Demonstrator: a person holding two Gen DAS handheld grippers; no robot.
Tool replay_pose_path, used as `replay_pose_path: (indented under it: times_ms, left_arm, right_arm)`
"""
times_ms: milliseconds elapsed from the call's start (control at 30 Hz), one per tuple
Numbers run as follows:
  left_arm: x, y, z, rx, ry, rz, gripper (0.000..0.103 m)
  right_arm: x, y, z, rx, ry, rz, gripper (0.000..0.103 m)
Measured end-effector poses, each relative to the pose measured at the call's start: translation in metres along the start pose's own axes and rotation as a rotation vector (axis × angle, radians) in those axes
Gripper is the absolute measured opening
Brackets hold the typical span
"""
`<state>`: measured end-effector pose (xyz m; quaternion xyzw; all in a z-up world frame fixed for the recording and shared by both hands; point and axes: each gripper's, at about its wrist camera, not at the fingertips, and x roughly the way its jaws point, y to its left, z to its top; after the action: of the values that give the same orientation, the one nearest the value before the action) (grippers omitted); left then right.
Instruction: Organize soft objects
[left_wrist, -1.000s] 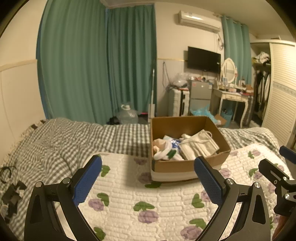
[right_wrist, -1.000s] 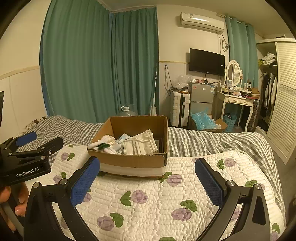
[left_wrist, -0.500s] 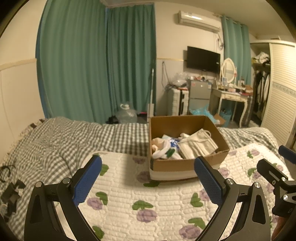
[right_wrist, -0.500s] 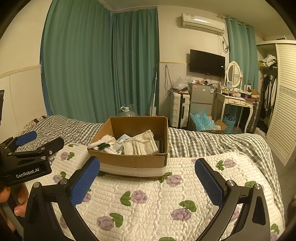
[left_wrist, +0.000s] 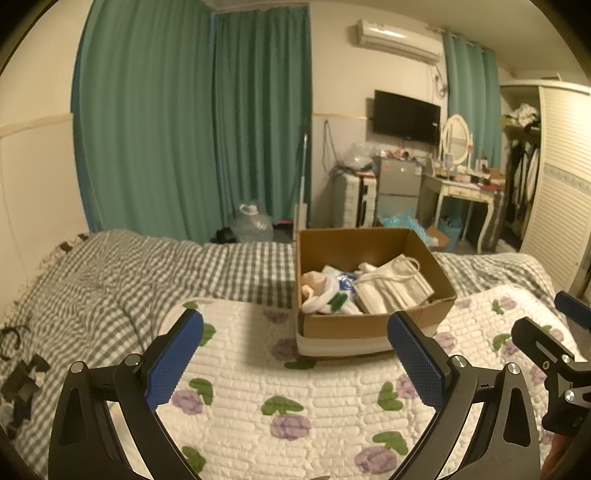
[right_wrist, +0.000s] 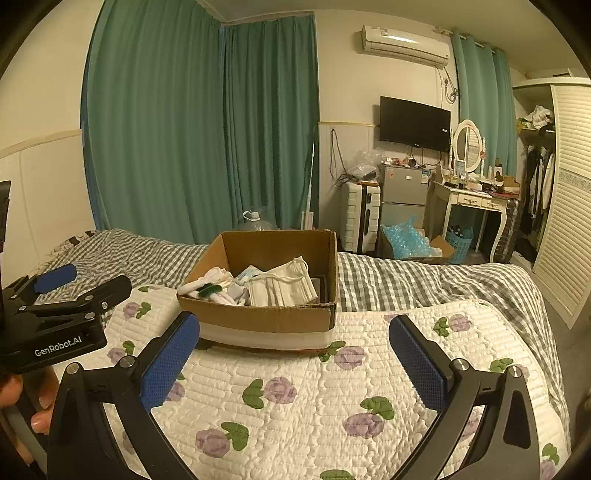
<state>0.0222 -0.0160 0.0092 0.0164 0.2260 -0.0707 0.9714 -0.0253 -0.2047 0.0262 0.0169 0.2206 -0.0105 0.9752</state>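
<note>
A brown cardboard box (left_wrist: 347, 325) (right_wrist: 258, 317) stands on the white floral quilt (left_wrist: 295, 398) (right_wrist: 295, 398). It holds white face masks (left_wrist: 391, 284) (right_wrist: 284, 284), rolled white socks (left_wrist: 325, 299) (right_wrist: 207, 284) and a blue-white packet (left_wrist: 343, 280). My left gripper (left_wrist: 295, 354) is open and empty, above the quilt short of the box. My right gripper (right_wrist: 295, 358) is open and empty, also short of the box. Each gripper shows at the edge of the other's view.
A grey checked blanket (left_wrist: 110, 280) covers the bed behind and left of the quilt. Black small items (left_wrist: 22, 373) lie at the bed's left edge. Beyond the bed stand green curtains (right_wrist: 207, 129), a water jug (left_wrist: 251, 225), a suitcase (right_wrist: 360, 214) and a dressing table (right_wrist: 476, 199).
Both views shift only slightly; the box sits a little higher in the left wrist view. Both grippers stay open and empty.
</note>
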Motion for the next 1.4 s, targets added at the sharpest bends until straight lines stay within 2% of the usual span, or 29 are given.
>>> replay_pose_path:
  times_ms: [1400]
  left_arm:
    - [-0.0044,-0.0048,-0.0004,0.005,-0.003,0.003,0.102]
  right_arm:
    - [0.0018,0.0001,-0.0001,0.004,0.006,-0.016,0.103]
